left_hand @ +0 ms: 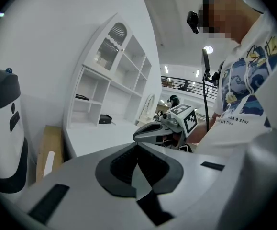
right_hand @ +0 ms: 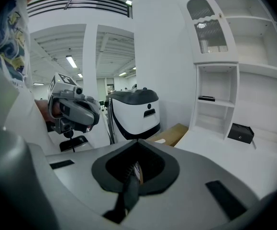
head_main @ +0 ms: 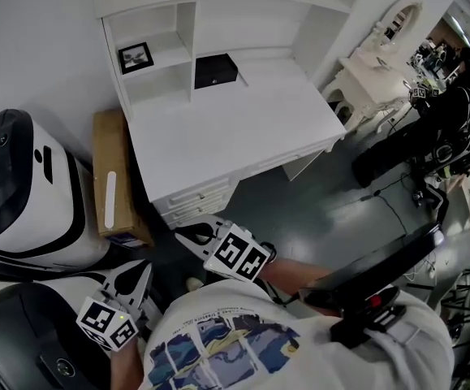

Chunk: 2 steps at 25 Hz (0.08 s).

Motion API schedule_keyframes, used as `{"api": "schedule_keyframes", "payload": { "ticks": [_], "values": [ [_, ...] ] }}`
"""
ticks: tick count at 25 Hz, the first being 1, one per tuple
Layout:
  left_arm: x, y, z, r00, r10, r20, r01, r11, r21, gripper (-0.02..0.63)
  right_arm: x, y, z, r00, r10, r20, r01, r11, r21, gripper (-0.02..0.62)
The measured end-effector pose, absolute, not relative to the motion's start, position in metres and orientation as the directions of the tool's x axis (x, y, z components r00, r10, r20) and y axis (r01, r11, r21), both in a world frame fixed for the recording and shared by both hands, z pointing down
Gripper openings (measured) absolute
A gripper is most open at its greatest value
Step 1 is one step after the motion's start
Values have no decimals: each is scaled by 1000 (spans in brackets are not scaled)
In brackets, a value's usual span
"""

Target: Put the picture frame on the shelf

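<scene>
A small black picture frame (head_main: 135,57) stands in the lower left cubby of the white shelf unit (head_main: 187,24) on the desk; it also shows as a dark sliver in the left gripper view (left_hand: 82,97) and the right gripper view (right_hand: 206,98). Both grippers hang low in front of the desk, far from the frame. My left gripper (head_main: 140,270) (left_hand: 137,146) is shut with nothing between its jaws. My right gripper (head_main: 187,233) (right_hand: 137,143) is shut and empty too. Each gripper shows in the other's view: the right gripper (left_hand: 138,137) and the left gripper (right_hand: 96,115).
A black box (head_main: 215,71) sits on the white desk (head_main: 235,136) under the shelves. A cardboard box (head_main: 113,177) and white-and-black machines (head_main: 23,193) stand left of the desk. A white dressing table (head_main: 377,67) and a person in black (head_main: 450,116) are at the right.
</scene>
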<state>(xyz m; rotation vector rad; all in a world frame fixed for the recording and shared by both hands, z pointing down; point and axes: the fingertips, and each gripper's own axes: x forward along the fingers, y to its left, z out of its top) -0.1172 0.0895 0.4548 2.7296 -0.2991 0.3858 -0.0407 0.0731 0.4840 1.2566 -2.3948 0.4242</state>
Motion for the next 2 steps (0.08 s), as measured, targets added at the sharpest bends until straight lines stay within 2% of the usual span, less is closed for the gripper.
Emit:
{"api": "schedule_keyframes", "payload": {
  "ticks": [2],
  "values": [
    [-116, 89, 455, 939, -159, 305, -261, -908, 329, 14, -40, 73, 485, -518, -707, 482, -830, 552, -83, 25]
  ]
}}
